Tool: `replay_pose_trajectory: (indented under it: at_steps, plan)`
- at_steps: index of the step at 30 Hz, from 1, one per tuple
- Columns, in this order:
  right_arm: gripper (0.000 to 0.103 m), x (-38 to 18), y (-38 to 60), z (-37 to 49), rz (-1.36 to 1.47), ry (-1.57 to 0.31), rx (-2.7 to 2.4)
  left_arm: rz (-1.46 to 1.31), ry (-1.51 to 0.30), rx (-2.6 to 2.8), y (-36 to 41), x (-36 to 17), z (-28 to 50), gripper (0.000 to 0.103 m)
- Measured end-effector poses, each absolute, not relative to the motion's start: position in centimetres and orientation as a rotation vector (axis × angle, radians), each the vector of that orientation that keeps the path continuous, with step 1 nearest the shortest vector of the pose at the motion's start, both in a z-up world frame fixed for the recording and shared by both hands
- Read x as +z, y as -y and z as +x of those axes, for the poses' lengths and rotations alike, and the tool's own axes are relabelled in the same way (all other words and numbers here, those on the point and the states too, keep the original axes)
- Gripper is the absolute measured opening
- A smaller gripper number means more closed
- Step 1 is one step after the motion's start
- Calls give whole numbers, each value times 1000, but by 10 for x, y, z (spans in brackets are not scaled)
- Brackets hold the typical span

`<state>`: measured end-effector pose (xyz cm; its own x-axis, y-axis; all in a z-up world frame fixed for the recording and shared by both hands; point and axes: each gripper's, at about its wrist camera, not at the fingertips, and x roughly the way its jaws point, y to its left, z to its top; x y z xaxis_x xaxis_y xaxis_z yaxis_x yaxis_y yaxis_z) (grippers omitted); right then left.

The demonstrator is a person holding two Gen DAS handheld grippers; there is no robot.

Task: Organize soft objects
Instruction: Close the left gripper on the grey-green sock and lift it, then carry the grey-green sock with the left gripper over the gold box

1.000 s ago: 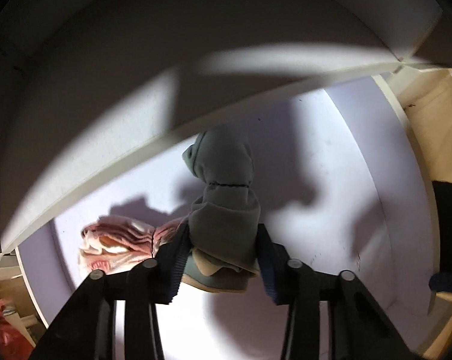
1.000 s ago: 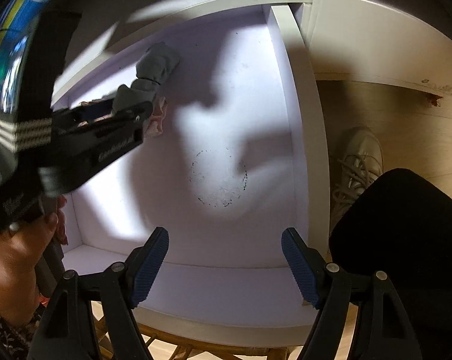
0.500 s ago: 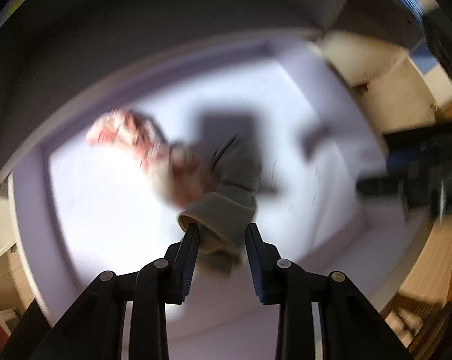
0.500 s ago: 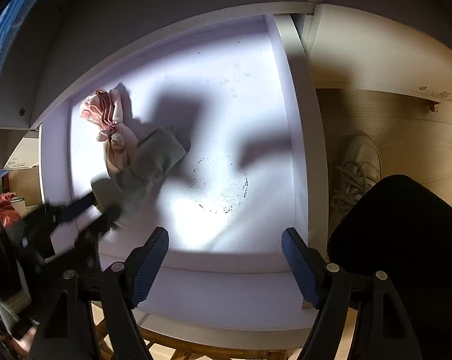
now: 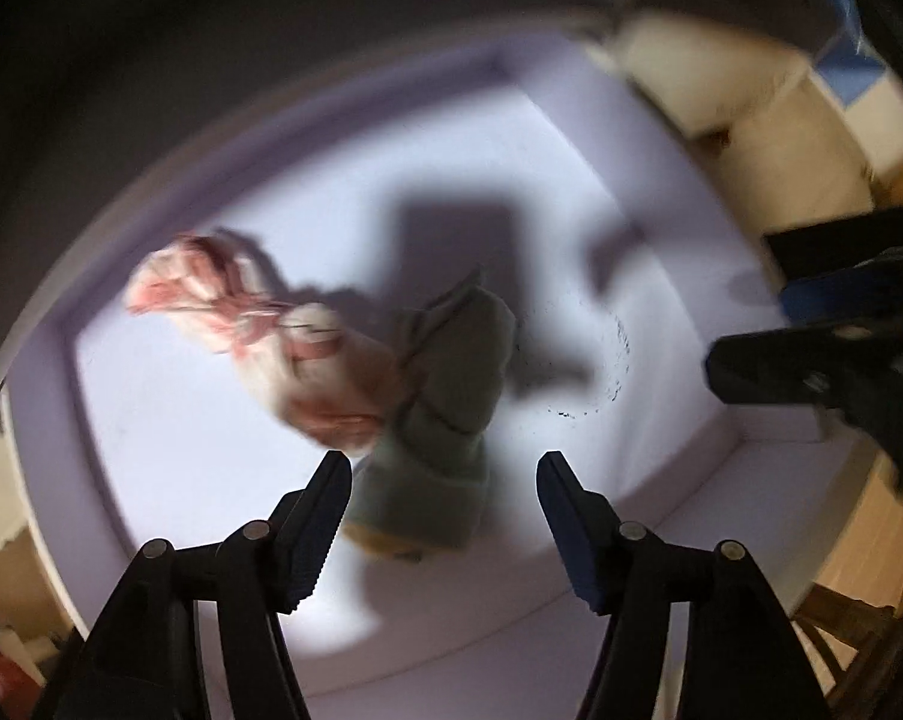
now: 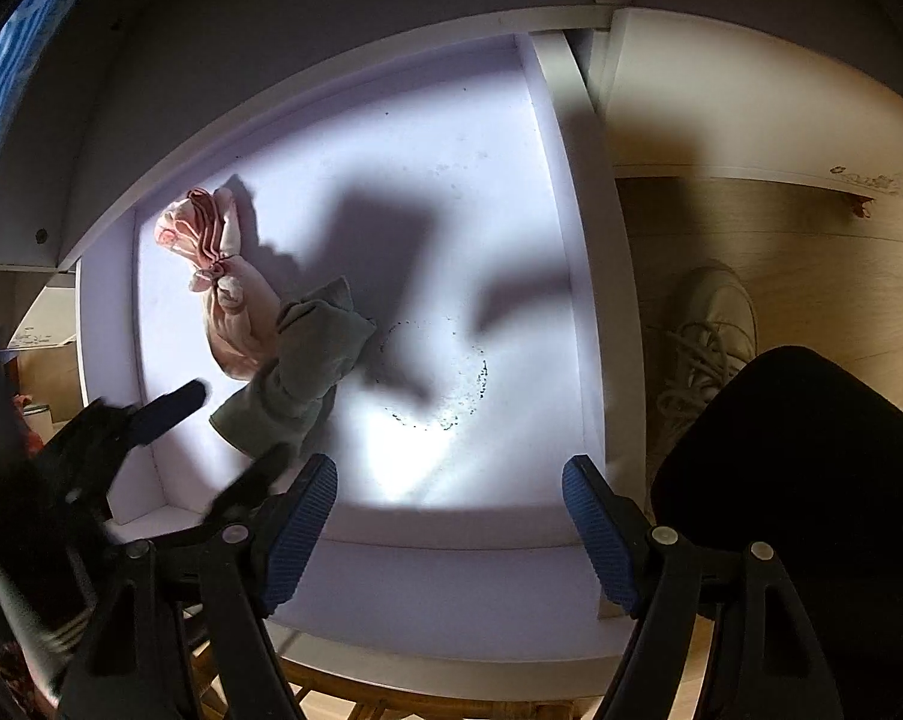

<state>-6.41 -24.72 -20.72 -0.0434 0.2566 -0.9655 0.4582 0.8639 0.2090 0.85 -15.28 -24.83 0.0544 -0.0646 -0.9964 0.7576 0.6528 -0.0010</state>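
A grey-green sock (image 5: pixel 445 420) (image 6: pixel 307 372) lies on the white drawer floor (image 6: pixel 451 240), leaning against a pink sock bundle (image 5: pixel 259 342) (image 6: pixel 223 276). My left gripper (image 5: pixel 445 498) is open, its jaws spread either side of the grey sock's near end, and holds nothing; it also shows in the right wrist view (image 6: pixel 211 426). My right gripper (image 6: pixel 448 516) is open and empty over the drawer's front edge; it appears at the right of the left wrist view (image 5: pixel 811 348).
The drawer has white walls (image 6: pixel 577 240) and a dark cabinet above. A ring of dark specks (image 6: pixel 445 378) marks the floor. A white shoe (image 6: pixel 709 330) and a dark trouser leg (image 6: pixel 811 480) are on the wooden floor at right.
My left gripper carried the grey sock down from the drawer's back, laid it beside the pink bundle, then opened and let it go. The right gripper stayed still.
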Motion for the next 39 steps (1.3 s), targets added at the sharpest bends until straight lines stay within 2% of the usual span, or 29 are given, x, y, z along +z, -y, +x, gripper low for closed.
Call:
replay_pose_trajectory:
  at_steps: [5,9,14,16,19,29,39]
  plan:
    - [78,-208,253,-65,582,-1633,-203,694,-1457,-649,157,-276,5,65]
    - [78,-208,254,-64,591,-1625,-202,639,-1544,-598,147,-298,14,50]
    - [78,-208,251,-61,593,-1628,-191,600,-1578,-596,138,-294,19,47]
    - [78,-208,249,-60,594,-1627,-181,570,-1596,-596,135,-294,21,36]
    - [78,-207,247,-58,590,-1625,-170,538,-1604,-590,127,-290,22,30]
    - [78,-205,243,-55,585,-1615,-167,492,-1616,-609,100,-266,14,28]
    - [78,-212,232,-56,573,-1632,-140,358,-1564,-653,63,-203,12,28]
